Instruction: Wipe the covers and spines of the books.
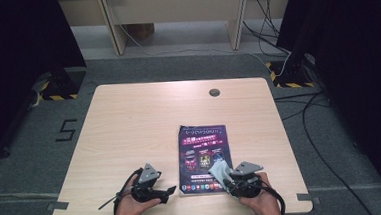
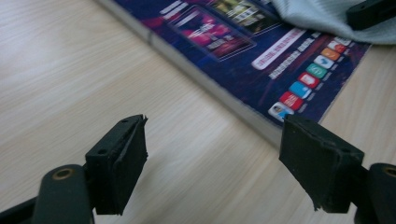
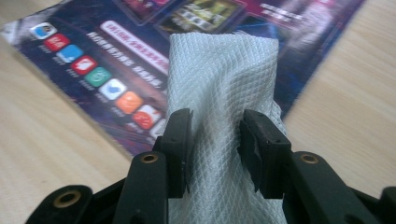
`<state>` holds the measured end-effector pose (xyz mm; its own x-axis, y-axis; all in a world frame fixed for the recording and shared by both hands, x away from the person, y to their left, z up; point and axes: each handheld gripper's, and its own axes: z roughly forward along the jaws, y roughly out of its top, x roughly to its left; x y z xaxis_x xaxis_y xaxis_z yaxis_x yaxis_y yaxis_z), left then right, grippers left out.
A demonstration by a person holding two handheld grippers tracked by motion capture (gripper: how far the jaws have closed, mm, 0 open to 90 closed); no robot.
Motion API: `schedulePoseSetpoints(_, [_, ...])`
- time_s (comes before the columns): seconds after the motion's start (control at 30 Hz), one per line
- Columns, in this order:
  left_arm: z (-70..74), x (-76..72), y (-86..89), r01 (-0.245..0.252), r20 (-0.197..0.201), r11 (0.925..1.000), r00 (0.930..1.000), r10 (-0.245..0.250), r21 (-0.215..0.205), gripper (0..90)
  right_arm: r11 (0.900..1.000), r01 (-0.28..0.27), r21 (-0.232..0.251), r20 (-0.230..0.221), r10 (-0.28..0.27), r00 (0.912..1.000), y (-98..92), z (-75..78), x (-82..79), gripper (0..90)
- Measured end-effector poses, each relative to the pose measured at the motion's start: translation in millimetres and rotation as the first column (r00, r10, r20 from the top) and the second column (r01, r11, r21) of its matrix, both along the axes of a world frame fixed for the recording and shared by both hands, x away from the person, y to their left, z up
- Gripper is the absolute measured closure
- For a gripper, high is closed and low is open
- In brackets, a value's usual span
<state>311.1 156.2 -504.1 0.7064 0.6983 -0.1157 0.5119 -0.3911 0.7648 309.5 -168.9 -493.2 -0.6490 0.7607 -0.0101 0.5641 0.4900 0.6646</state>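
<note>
Your right gripper [image 3: 215, 135] is clamped on the white cloth [image 3: 222, 79], cloth draped over the near right corner of the purple booklet [image 1: 204, 157]. Booklet lies flat on the table [image 1: 129, 121], right of centre. Your left gripper [image 2: 212, 158] is spread wide w/ nothing between jaws, just left of booklet's near edge, low over bare wood

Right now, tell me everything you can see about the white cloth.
The white cloth looks like thin woven fabric with a fine diamond pattern, folded or bunched into a narrow band. The right gripper pinches it between its black fingers. Its free end lies over the lower right part of the purple magazine on the wooden table.
</note>
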Motion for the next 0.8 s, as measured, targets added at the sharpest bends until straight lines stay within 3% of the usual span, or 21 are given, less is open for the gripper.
schedulePoseSetpoints(0.13, [0.1,1.8,-19.2,0.031,0.009,0.9994,0.9995,-0.031,-0.015,21.5,1.0,-0.023,-0.002,0.005,0.023,0.9997,5.9,-0.5,0.4,61.8])
schedulePoseSetpoints(0.2, [-2.1,4.3,-31.5,0.052,0.018,0.9984,0.9985,-0.053,0.023,22.8,1.0,-0.02,0.01,-0.004,0.02,0.9998,3.8,-1.0,5.5,59.7])
schedulePoseSetpoints(0.23, [-4.9,4.4,-37.0,0.079,0.019,0.9946,0.9966,-0.081,0.067,27.1,1.0,-0.003,0.014,0.002,0.003,1.0,2.7,-1.4,11.1,59.6])
schedulePoseSetpoints(0.47, [-5.1,6.5,-35.2,0.09,-0.008,0.9935,0.996,-0.09,0.071,29.1,0.998,0.062,-0.017,0.032,-0.061,0.9976,3.3,-0.9,43.8,59.7])
schedulePoseSetpoints(0.53, [-6.2,5.6,-34.7,0.087,-0.003,0.9941,0.9962,-0.087,0.065,29.4,0.992,0.118,-0.042,0.054,-0.116,0.9918,3.9,-0.5,67.3,59.5])
schedulePoseSetpoints(0.67, [-6.4,6.7,-34.2,0.095,-0.006,0.9936,0.9955,-0.094,0.062,29.5,0.984,0.167,-0.063,0.076,-0.162,0.9838,3.9,-0.1,95.7,58.2])
schedulePoseSetpoints(0.7, [-6.8,6.8,-33.8,0.092,-0.011,0.9943,0.9958,-0.091,0.055,29.4,0.983,0.173,-0.056,0.078,-0.169,0.9826,2.6,-0.6,105.8,57.8])
schedulePoseSetpoints(0.73, [-6.8,6.8,-33.8,0.092,-0.011,0.9943,0.9958,-0.091,0.055,29.4,0.983,0.173,-0.056,0.078,-0.169,0.9826,2.6,-0.6,105.8,57.8])
schedulePoseSetpoints(0.77, [-7.6,6.6,-33.2,0.09,-0.008,0.9948,0.9959,-0.09,0.047,29.3,0.978,0.205,-0.024,0.067,-0.203,0.9769,-0.4,-1.8,119.9,57.7])
schedulePoseSetpoints(0.8, [-7.6,6.6,-33.2,0.09,-0.008,0.9948,0.9959,-0.09,0.047,29.3,0.977,0.214,-0.015,0.068,-0.212,0.9748,-0.7,-2.5,122.4,58.5])
